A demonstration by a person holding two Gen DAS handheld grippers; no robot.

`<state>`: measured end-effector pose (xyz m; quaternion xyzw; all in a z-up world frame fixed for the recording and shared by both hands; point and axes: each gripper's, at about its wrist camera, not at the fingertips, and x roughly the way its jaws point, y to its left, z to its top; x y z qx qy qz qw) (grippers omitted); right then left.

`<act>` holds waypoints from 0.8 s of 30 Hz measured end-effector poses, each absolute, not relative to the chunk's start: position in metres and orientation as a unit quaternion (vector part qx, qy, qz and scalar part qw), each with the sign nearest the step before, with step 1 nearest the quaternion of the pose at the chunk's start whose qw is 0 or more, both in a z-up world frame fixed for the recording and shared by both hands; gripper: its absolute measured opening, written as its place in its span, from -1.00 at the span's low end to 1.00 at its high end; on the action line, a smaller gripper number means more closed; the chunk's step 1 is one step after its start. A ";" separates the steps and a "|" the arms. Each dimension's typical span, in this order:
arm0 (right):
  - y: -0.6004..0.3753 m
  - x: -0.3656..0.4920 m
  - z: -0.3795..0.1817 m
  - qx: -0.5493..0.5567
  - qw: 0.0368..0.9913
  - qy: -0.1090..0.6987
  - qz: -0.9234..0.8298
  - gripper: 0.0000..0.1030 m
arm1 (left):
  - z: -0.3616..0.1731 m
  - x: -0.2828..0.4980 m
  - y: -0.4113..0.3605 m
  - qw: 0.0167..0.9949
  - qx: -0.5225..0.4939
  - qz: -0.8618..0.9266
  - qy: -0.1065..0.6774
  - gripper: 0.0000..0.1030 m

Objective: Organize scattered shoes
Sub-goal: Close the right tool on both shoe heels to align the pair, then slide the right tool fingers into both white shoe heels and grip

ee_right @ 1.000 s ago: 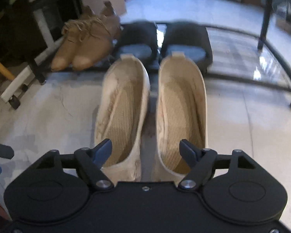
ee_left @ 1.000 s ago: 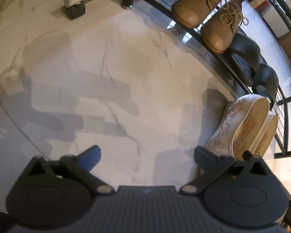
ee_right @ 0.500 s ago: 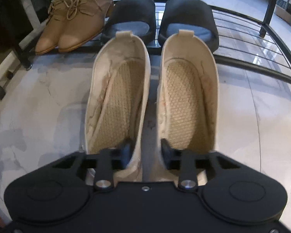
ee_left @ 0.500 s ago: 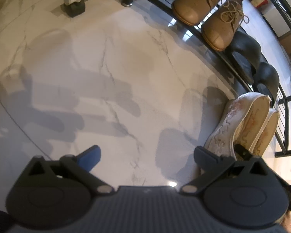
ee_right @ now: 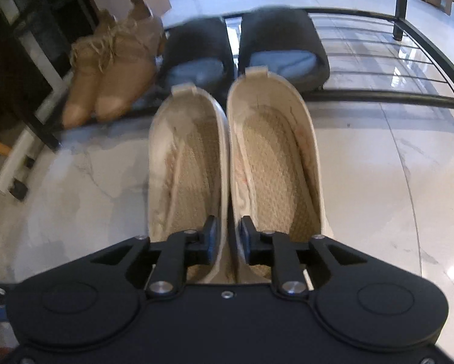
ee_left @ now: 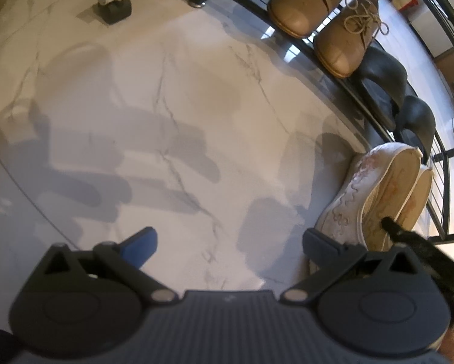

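Two views cover this moment, and no brand, label or readable writing shows in either

Left wrist view: the left gripper [ee_left: 228,242] hangs over bare grey-veined white marble floor [ee_left: 166,106] with its blue-padded fingers [ee_left: 140,241] spread wide and nothing between them. At the right edge a pair of cream fabric slip-on shoes with faint reddish embroidery [ee_left: 375,200] sits tipped up, just in front of a low black metal wire shoe rack [ee_left: 342,72]. On that rack stand two tan suede lace-up shoes [ee_left: 330,21] side by side, and next to them two black slide sandals [ee_left: 402,100]. A dark finger of the right gripper reaches into one cream shoe from the lower right

Right wrist view: the right gripper [ee_right: 228,239] points down into the cream shoes [ee_right: 236,166], which lie side by side and touching, heels toward the rack [ee_right: 378,94]. One finger sits inside each shoe, and the two adjoining inner walls stand pinched between the pads [ee_right: 210,238]; the jaws are opening slightly while the pads still appear to press the fabric. Beyond the heel tabs the black slides [ee_right: 242,45] rest on the rack, with the tan lace-ups [ee_right: 111,88] blurred at their left
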<state>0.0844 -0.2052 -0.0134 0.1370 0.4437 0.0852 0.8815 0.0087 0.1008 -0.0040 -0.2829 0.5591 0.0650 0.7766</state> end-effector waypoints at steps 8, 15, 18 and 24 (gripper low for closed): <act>-0.234 0.073 0.002 0.088 0.877 0.469 0.063 1.00 | -0.004 0.008 0.101 0.776 -0.284 0.061 0.559 0.99; -0.222 0.080 -0.036 0.119 0.840 0.524 0.074 1.00 | -0.004 0.008 0.103 0.775 -0.288 0.063 0.559 0.99; -0.213 0.083 -0.041 0.114 0.845 0.517 0.075 1.00 | -0.004 0.008 0.101 0.776 -0.287 0.061 0.559 0.99; -0.209 0.084 -0.045 0.117 0.847 0.515 0.069 1.00 | -0.004 0.008 0.102 0.776 -0.286 0.060 0.560 0.99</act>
